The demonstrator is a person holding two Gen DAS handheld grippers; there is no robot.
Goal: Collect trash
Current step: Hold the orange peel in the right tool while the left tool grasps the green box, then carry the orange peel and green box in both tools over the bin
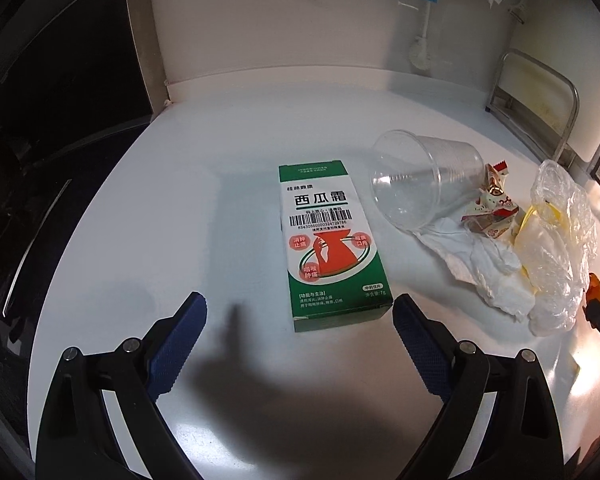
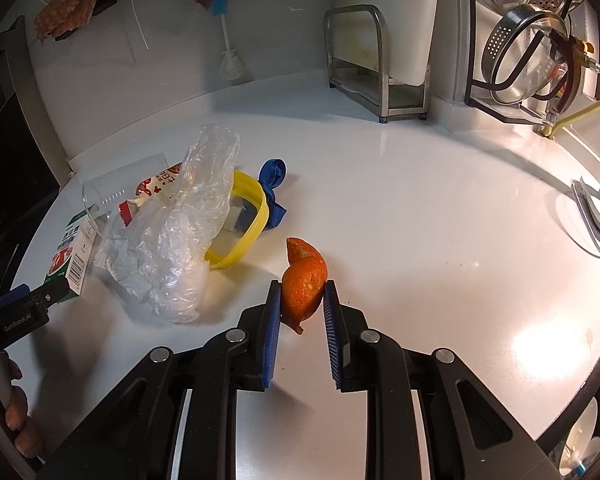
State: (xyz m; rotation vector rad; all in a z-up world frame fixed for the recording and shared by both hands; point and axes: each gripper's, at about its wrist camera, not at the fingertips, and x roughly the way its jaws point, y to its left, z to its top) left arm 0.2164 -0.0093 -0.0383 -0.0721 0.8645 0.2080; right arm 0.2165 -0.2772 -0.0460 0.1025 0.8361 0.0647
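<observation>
In the left wrist view my left gripper is open, its blue fingers on either side of the near end of a green and white medicine box lying flat on the white counter. Right of the box lie a clear plastic cup on its side, a crumpled white tissue, a snack wrapper and a clear plastic bag. In the right wrist view my right gripper is shut on an orange peel. The plastic bag, a yellow lid and a blue scrap lie to its left.
A metal rack stands against the back wall with a white board in it. A dish rack with pots is at the right. A brush leans on the wall. A dark stove borders the counter's left edge.
</observation>
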